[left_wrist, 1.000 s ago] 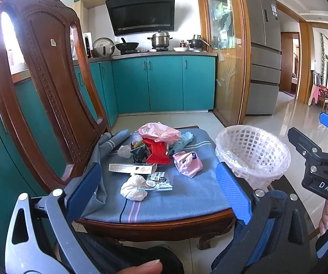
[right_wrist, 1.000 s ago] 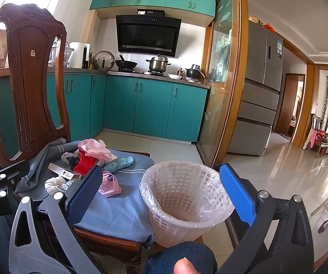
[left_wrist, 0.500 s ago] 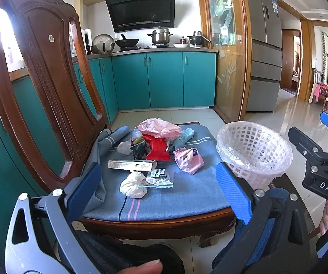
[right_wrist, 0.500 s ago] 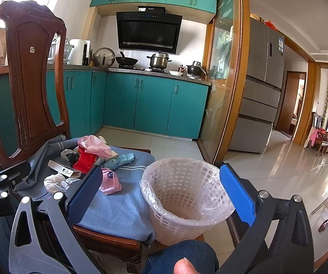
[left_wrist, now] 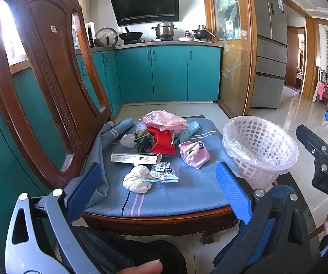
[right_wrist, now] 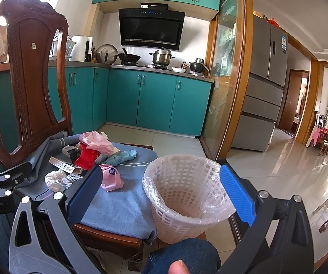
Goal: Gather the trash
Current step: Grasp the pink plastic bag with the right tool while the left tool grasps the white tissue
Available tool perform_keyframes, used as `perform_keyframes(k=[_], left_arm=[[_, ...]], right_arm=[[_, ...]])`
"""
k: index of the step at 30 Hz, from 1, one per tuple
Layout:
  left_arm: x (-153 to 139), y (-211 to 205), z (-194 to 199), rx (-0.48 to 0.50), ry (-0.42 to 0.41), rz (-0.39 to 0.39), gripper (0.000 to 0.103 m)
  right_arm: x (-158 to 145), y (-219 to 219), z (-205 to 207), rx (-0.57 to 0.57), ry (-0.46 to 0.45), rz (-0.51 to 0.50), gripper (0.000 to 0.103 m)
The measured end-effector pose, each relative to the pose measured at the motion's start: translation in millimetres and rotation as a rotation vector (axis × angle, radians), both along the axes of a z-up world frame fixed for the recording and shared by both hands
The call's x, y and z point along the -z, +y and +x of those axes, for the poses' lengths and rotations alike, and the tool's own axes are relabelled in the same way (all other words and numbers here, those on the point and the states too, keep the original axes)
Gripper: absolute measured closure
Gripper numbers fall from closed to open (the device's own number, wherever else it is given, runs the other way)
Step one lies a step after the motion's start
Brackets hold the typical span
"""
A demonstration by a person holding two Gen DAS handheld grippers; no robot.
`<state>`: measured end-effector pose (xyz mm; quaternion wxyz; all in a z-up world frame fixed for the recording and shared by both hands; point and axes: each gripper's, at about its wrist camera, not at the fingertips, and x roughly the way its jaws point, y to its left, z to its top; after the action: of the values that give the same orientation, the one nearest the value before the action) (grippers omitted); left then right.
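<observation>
A pile of trash lies on the chair's blue cushion [left_wrist: 175, 194]: a white crumpled tissue [left_wrist: 137, 179], a small printed wrapper [left_wrist: 165, 173], a long flat box [left_wrist: 135, 158], a pink packet [left_wrist: 193, 154], a red wrapper [left_wrist: 162, 140] and a pink plastic bag [left_wrist: 164, 119]. A white mesh bin [left_wrist: 258, 150] lined with clear plastic stands at the cushion's right. My left gripper [left_wrist: 158, 190] is open and empty, short of the tissue. My right gripper [right_wrist: 161, 196] is open and empty, in front of the bin [right_wrist: 186, 194].
The carved wooden chair back [left_wrist: 45, 73] rises at the left. Teal kitchen cabinets [left_wrist: 168, 73] line the far wall. A glass sliding door [left_wrist: 232, 52] and a grey fridge [left_wrist: 270, 45] stand at the right, with tiled floor [right_wrist: 278, 166] beyond. A knee in jeans [right_wrist: 182, 255] is below.
Both views have tilted down and drawn slightly closer to the chair seat. Both grippers stay open and empty. The trash and bin have not moved.
</observation>
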<state>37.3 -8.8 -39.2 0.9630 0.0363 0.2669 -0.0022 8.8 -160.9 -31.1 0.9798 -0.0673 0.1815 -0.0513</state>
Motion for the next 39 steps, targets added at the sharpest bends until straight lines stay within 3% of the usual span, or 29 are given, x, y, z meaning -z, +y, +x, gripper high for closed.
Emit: perform_keyframes(k=[7, 14, 16, 19, 21, 23, 26, 30, 31, 33, 35, 39], left_arm=[[12, 7, 7, -0.012, 0.035, -0.001, 0.003], [36, 24, 25, -0.060, 0.115, -0.011, 0.003], [44, 29, 32, -0.081, 0.140, -0.008, 0.003], [53, 38, 40, -0.116, 0.168, -0.005, 0.004], [58, 43, 45, -0.145, 0.174, 0.000, 0.008], [64, 45, 51, -0.165, 0.194, 0.016, 0.020], [72, 48, 62, -0.189, 0.228, 0.023, 0.027], [82, 51, 77, -0.220, 0.273, 0.018, 0.026], [84, 51, 81, -0.224, 0.285, 0.005, 0.022], [90, 53, 90, -0.242, 0.304, -0.029, 0.017], [95, 52, 97, -0.240, 0.323, -0.053, 0.015], [106, 42, 110, -0.216, 0.361, -0.050, 0.014]], right_arm=[[4, 2, 11, -0.033, 0.018, -0.003, 0.003], [18, 14, 59, -0.161, 0.097, -0.008, 0.005], [23, 18, 83, -0.230, 0.142, 0.018, 0.011], [30, 25, 123, -0.304, 0.190, 0.018, 0.029], [35, 33, 152, -0.357, 0.219, 0.006, 0.042], [41, 41, 183, -0.429, 0.270, 0.011, 0.044], [60, 48, 212, -0.456, 0.318, -0.013, 0.044], [92, 38, 222, -0.471, 0.388, 0.018, 0.042], [98, 36, 225, -0.480, 0.434, 0.020, 0.042], [99, 37, 232, -0.496, 0.477, 0.028, 0.028], [95, 34, 236, -0.496, 0.461, 0.039, 0.018], [104, 33, 249, -0.507, 0.523, 0.064, 0.017]])
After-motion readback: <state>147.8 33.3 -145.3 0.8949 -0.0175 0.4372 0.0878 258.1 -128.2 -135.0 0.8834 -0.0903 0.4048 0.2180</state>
